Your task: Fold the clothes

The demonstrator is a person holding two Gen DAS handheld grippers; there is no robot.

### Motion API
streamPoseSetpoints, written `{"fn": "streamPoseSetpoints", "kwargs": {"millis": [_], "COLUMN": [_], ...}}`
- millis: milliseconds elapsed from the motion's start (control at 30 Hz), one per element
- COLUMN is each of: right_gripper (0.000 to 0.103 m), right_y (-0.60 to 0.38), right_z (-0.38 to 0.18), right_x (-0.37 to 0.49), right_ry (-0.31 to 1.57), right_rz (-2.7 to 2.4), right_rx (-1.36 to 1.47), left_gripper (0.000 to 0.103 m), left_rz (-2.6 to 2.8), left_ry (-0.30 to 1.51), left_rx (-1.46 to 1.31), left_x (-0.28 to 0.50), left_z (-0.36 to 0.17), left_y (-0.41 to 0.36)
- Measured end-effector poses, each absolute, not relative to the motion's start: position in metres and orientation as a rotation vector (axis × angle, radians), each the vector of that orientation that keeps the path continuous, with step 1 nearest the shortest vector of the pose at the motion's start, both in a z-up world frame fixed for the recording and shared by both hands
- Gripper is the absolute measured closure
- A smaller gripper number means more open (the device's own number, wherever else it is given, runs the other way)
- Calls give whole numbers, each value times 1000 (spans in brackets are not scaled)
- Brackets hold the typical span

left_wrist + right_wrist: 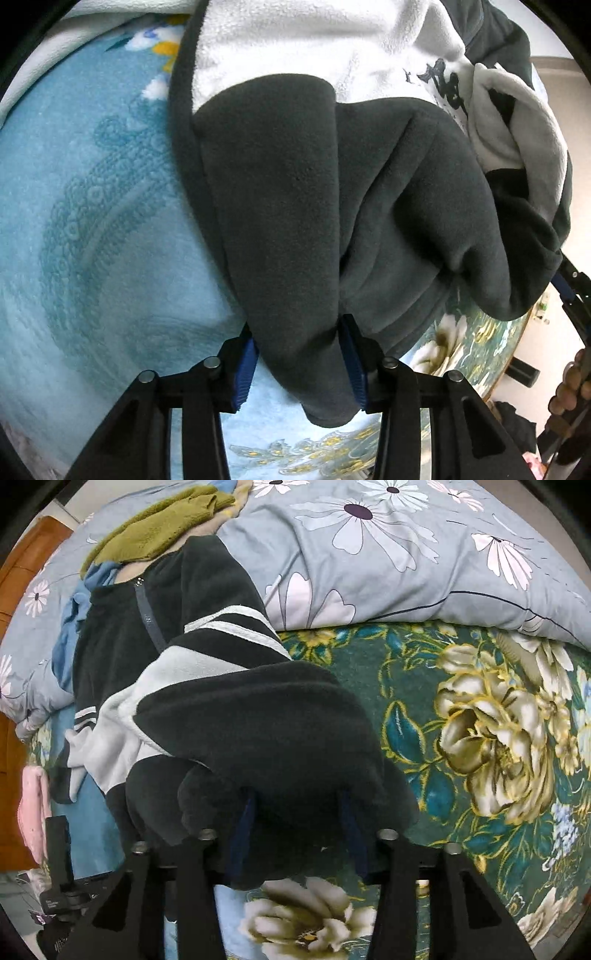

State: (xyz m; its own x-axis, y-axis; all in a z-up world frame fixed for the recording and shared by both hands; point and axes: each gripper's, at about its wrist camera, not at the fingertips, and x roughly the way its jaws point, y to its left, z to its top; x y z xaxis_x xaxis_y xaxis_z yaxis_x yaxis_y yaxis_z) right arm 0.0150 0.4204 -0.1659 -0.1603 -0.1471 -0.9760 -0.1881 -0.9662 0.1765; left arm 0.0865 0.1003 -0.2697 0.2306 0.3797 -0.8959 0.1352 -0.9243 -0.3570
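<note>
A dark fleece jacket (295,192) with a white lining and white stripes lies bunched on a bed, held at two places. In the left wrist view a thick fold of its dark fleece sits between the blue pads of the left gripper (299,365) — the fingers (245,369) stand part open and press on the fold from both sides. In the right wrist view the jacket (236,716) drapes over the right gripper (295,834), whose fingers (351,827) are half buried in fleece, narrowly parted with cloth between them; they appear to grip it.

Under the jacket lies a blanket (92,206), pale blue on one side and dark green with big flowers (491,731) on the other. Beyond it — a grey quilt (369,561) with daisies, and an olive garment (159,528) on top.
</note>
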Motion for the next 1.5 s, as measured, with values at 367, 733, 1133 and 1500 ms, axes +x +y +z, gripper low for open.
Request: {"fn": "streamPoseSetpoints", "kwargs": {"millis": [367,733,1133,1500], "right_gripper": [100,99,66,55], "right_y": [474,530,526,520], "right_z": [-86,-51,-94,-224], "right_x": [-19,-64,-14,77], "right_ry": [313,145,339,969], "right_rz": [2496,2467,2480,2119], "right_rx": [-1788,-1534,-1649,-1871], "left_gripper": [58,58,61,91], "left_rz": [1757,1720,1746,1737], "left_ry": [-539,-557,-499,-709], "left_rx": [-2287,-2327,-2318,-2247], "left_x": [101,125,143,152], "left_z": [-261,-266,-264,-247], "left_y": [110,120,135,123]}}
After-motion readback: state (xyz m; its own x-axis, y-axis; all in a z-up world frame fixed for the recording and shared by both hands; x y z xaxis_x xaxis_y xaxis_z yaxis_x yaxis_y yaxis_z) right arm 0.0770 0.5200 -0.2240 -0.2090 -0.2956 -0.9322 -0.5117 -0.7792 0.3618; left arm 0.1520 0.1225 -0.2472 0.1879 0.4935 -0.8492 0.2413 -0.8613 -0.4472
